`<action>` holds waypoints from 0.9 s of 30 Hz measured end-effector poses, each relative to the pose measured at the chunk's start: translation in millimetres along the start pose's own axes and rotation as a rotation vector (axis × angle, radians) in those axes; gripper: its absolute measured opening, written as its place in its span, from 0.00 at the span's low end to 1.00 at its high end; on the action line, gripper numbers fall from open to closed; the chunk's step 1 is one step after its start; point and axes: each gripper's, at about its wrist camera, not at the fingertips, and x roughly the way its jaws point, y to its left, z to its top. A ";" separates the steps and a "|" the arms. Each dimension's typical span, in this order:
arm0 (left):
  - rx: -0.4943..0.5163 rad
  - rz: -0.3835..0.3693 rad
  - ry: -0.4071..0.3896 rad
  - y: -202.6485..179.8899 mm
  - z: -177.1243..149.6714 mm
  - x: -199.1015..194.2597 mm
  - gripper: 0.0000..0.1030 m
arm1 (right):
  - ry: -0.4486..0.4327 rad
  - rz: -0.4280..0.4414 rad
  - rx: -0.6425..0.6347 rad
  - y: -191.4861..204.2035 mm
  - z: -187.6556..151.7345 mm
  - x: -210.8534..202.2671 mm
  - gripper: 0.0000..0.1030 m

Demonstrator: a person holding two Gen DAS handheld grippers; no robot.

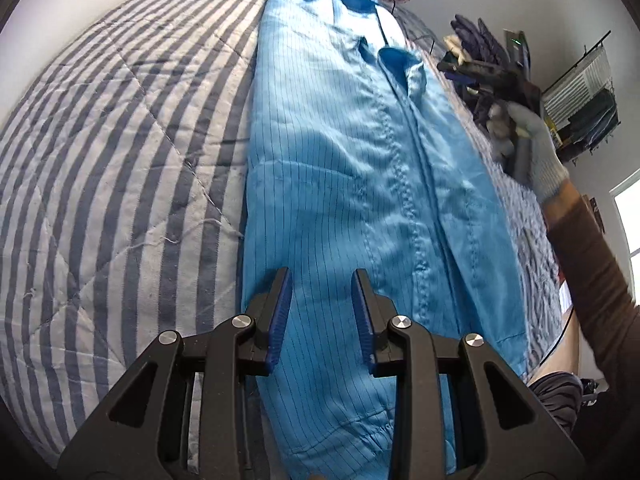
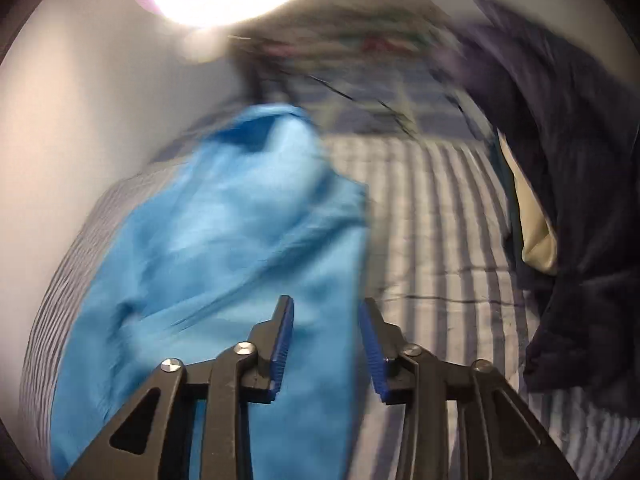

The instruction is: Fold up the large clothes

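A light-blue pinstriped garment [image 1: 340,180] lies lengthwise on the striped quilt [image 1: 120,140], collar at the far end and front placket up, its sides folded in to a long narrow strip. My left gripper [image 1: 322,276] hovers over its near end, jaws apart, with the cloth lying under them and not pinched. In the blurred right wrist view, my right gripper [image 2: 326,302] is open above the right edge of the blue garment [image 2: 224,240]. A gloved hand [image 1: 536,148] shows at the garment's right side.
A heap of dark clothes [image 2: 572,200] sits on the bed to the right of the garment, also seen as dark clothes [image 1: 476,40] in the left wrist view. A clothes rack [image 1: 588,96] stands by the wall. Striped quilt [image 2: 432,220] lies bare between garment and heap.
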 end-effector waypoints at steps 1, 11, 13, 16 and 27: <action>0.000 -0.001 -0.006 0.6 0.1 -2.5 0.28 | 0.004 0.049 -0.050 16.1 -4.9 -7.3 0.21; -0.010 -0.019 -0.013 3.4 -10.1 -19.3 0.28 | 0.189 0.067 -0.096 69.2 -17.2 61.8 0.19; -0.015 -0.021 -0.017 4.8 -10.6 -23.4 0.35 | 0.179 0.061 -0.097 71.0 -22.9 61.0 0.18; -0.065 -0.053 -0.019 14.8 -10.8 -28.5 0.43 | 0.169 0.073 -0.047 64.6 -20.3 39.5 0.19; -0.322 -0.253 0.075 58.4 -20.3 -17.2 0.44 | 0.037 0.080 -0.004 51.2 -92.0 -132.5 0.53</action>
